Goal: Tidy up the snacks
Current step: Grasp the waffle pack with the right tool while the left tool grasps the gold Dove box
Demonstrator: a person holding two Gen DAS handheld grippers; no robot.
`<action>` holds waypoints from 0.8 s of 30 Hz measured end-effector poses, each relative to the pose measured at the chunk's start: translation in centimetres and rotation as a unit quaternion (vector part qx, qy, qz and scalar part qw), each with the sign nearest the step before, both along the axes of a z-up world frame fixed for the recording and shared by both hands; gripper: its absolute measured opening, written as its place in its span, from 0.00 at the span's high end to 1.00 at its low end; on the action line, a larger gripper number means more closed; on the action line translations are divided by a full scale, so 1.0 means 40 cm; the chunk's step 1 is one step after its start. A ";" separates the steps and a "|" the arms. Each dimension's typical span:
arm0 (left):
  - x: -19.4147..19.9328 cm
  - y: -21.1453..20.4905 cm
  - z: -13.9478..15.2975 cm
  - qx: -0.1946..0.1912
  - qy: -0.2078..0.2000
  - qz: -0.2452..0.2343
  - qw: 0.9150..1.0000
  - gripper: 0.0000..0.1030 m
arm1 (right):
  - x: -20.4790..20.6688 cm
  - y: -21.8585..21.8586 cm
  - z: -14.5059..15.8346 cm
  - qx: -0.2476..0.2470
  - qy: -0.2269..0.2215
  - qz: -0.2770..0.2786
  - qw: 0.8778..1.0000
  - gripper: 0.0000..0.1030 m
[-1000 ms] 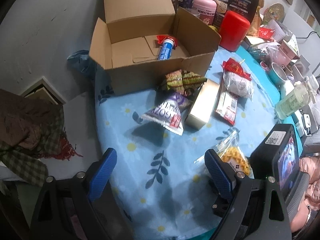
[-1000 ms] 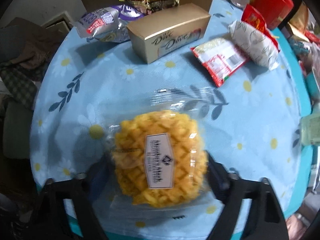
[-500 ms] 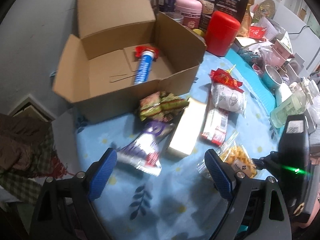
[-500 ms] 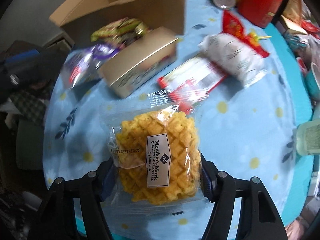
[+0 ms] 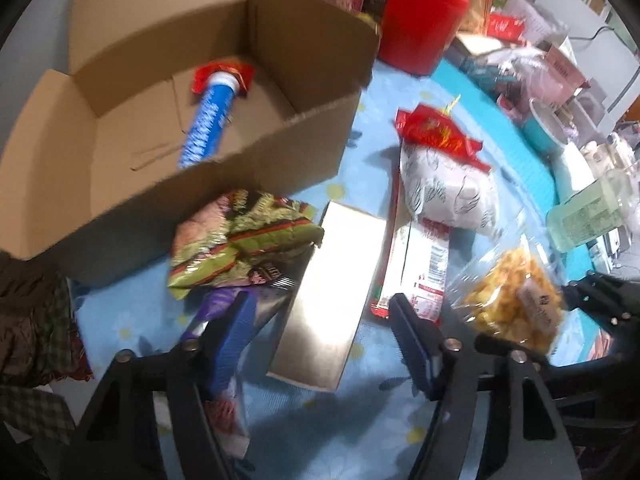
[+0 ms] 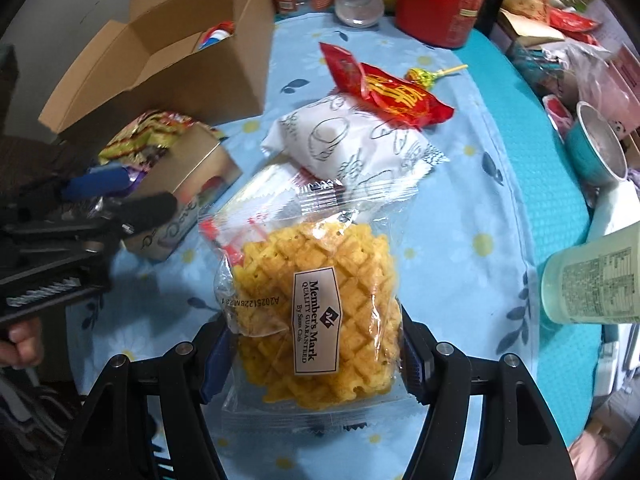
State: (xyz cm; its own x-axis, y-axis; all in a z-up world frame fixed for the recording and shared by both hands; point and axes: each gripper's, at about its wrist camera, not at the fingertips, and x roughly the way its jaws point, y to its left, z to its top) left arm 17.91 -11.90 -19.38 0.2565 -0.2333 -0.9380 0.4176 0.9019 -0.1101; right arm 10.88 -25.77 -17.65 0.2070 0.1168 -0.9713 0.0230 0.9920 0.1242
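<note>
An open cardboard box [image 5: 120,184] stands at the table's back left with a blue tube [image 5: 208,120] lying inside. My left gripper [image 5: 322,332] points down over a gold chocolate box [image 5: 332,300]. Its jaws are closing, one on each side of the box, and gaps still show at both blue pads. The left pad hangs over a purple bag [image 5: 216,308]. My right gripper [image 6: 312,360] is shut on a clear packet of yellow waffle snack [image 6: 316,300], held above the blue flowered cloth. From the left wrist view, that packet [image 5: 516,300] shows at the right.
A green foil packet [image 5: 240,248] lies against the cardboard box. Right of the gold box are a flat red-and-white packet [image 5: 420,264], a white bag [image 5: 448,192] and a red packet [image 5: 436,132]. A red canister [image 5: 420,20], a pale green bottle [image 5: 588,216] and a teal cup [image 6: 596,148] crowd the back and right.
My left gripper has moved forward and down over the gold box, and its jaws have narrowed. My right gripper has lifted the waffle packet off the cloth and carried it toward the cardboard box.
</note>
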 end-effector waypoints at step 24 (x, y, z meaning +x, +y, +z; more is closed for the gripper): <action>-0.151 0.119 0.015 -0.015 0.028 0.020 0.999 0.64 | -0.059 0.122 0.014 0.023 -0.002 0.033 0.999 0.33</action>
